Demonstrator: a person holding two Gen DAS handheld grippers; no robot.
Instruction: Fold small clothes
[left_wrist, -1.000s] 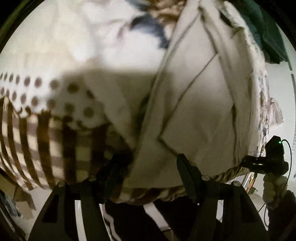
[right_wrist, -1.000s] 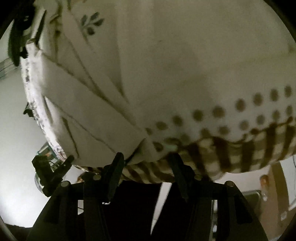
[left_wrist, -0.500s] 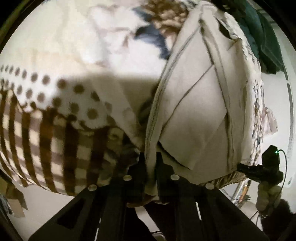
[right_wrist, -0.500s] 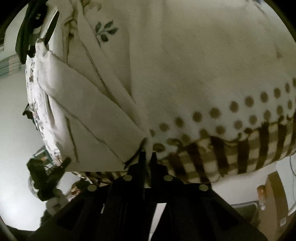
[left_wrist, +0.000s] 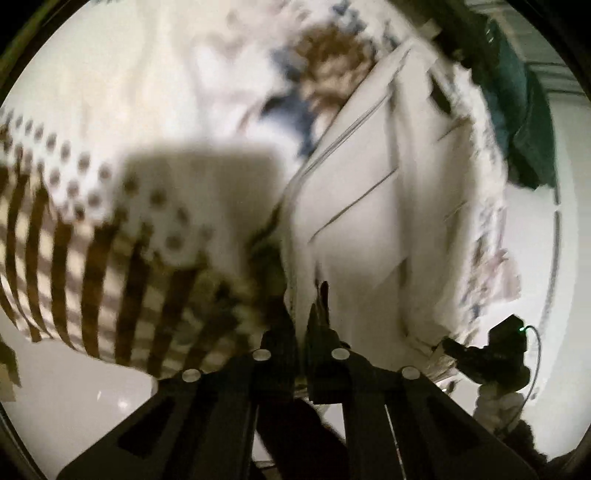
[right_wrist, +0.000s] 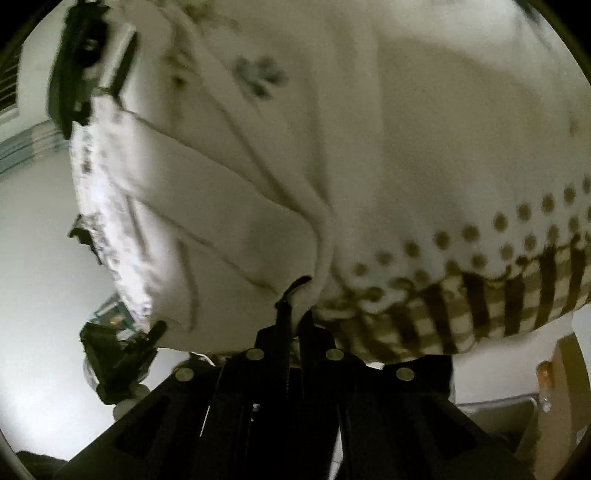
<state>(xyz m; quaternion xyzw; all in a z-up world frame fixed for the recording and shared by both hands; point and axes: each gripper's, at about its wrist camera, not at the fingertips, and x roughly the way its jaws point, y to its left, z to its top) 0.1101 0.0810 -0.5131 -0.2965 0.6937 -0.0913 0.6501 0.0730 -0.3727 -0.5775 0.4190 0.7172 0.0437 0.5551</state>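
Note:
A cream garment (left_wrist: 369, 206) with stitched seams and a floral-print edge lies on a bed cover (left_wrist: 92, 240) with brown dots and checks. My left gripper (left_wrist: 303, 314) is shut on the garment's near edge, cloth pinched between its fingers. In the right wrist view the same garment (right_wrist: 207, 206) fills the left half, and my right gripper (right_wrist: 295, 310) is shut on its near corner. Each view shows the other gripper (left_wrist: 495, 354) at the garment's far side (right_wrist: 118, 350). Both views are blurred.
A dark green cloth (left_wrist: 524, 122) lies at the bed's far right. The bed cover's checked edge (right_wrist: 517, 306) hangs over a pale floor (right_wrist: 40, 314). A black object (right_wrist: 77, 70) sits at the garment's far end.
Both grippers closed from open onto the garment's near edge. The cloth has since lifted and shifted, and both views are blurred with motion.

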